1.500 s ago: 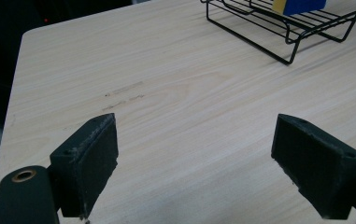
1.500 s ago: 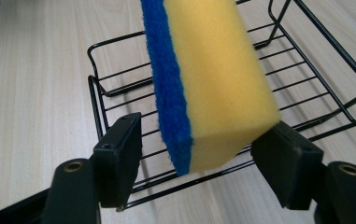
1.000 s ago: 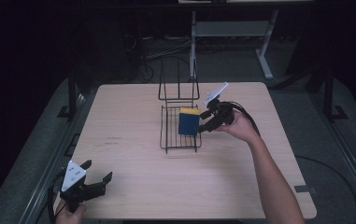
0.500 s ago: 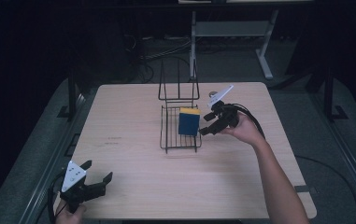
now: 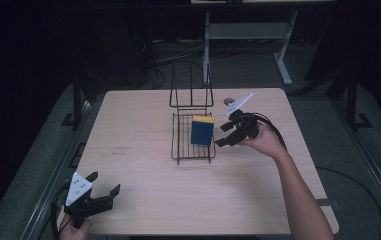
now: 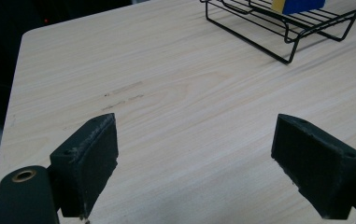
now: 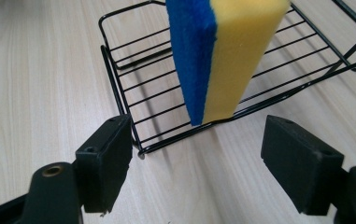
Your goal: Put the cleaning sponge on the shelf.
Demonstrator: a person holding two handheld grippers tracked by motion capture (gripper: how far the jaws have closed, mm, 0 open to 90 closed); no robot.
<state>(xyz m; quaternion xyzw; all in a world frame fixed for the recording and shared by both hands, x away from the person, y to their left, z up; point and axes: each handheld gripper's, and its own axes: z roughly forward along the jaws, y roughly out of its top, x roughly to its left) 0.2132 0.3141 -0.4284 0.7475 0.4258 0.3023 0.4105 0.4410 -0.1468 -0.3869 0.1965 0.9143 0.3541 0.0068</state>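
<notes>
Spreading across most of the high view is a pale wooden table, its top bare apart from a few faint scuff marks towards the left side. Dark floor and the legs of a metal stand lie beyond its far edge.

Near the middle of the table, a little towards the far side, sits a black wire rack with a low flat tray part and a tall upright back made of looped wire. Standing on edge in the tray is a sponge, blue on one face and yellow on the other (the right gripper view shows the blue layer on the left and the yellow foam on the right, with the sponge tilted slightly against the wires).

Just to the right of the rack, the right gripper is held by a hand whose forearm runs up from the lower right. Its jaws are spread wide with nothing between them; they point at the rack's near rim, and the sponge stands just beyond them without touching either pad.

At the near left corner of the table, well apart from the rack, the left gripper rests low over the table edge. Its jaws are also wide apart and hold nothing, with only bare wood between them in the left gripper view.

A small round grey object lies on the table beyond the right gripper; what it is cannot be told.
</notes>
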